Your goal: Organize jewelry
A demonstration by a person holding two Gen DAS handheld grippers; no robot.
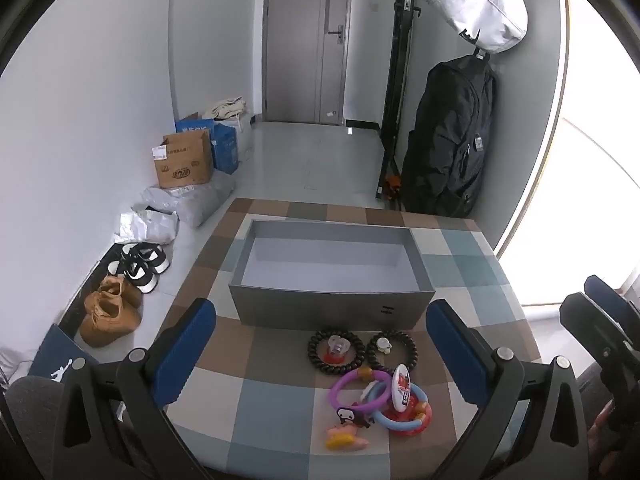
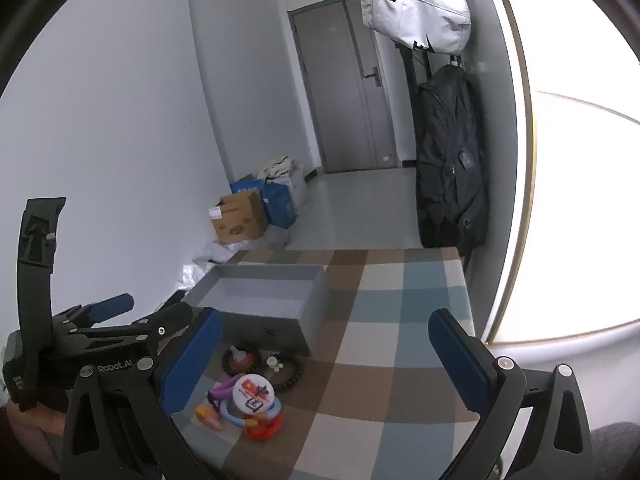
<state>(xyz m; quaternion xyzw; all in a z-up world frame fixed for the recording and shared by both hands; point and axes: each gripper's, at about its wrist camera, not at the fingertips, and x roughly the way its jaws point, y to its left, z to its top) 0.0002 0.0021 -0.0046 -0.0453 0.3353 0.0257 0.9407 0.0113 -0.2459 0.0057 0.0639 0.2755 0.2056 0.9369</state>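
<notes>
**Both grippers hanging open over a heap of bracelets, grey box waiting behind**

Nearest the cameras, the left gripper (image 1: 320, 344) is spreading its blue-padded fingers as wide as they go, with nothing between them but the view of the table; it is holding nothing. The right gripper (image 2: 326, 354) is doing the same, jaws fully apart and empty, and is showing at the right edge of the left wrist view. Part of a hand (image 1: 602, 420) is showing beneath it there.

Just beyond the fingertips, on the checked tablecloth (image 2: 384, 360), a small heap of coloured bracelets (image 1: 380, 400) is lying: purple, blue and red rings overlapping one another, with a round white badge (image 2: 254, 396) leaning on top and a small yellow-pink charm (image 1: 346, 436) sticking out at the near side. Just behind the heap, two dark beaded bracelets (image 1: 362, 350) are lying flat side by side, the left one ringing a reddish ornament, the right one a small white one.

Just behind those, close to them, the open grey box (image 1: 332, 308) is sitting on the table, its pale inside showing bare.

Farther off, shoes (image 1: 120, 300) and a cardboard carton (image 1: 184, 160) are lining the floor along the left wall. A black bag (image 1: 452, 140) and a white bag (image 1: 480, 4) are hanging on the right, and a grey door (image 1: 304, 40) is closing off the far end.
</notes>
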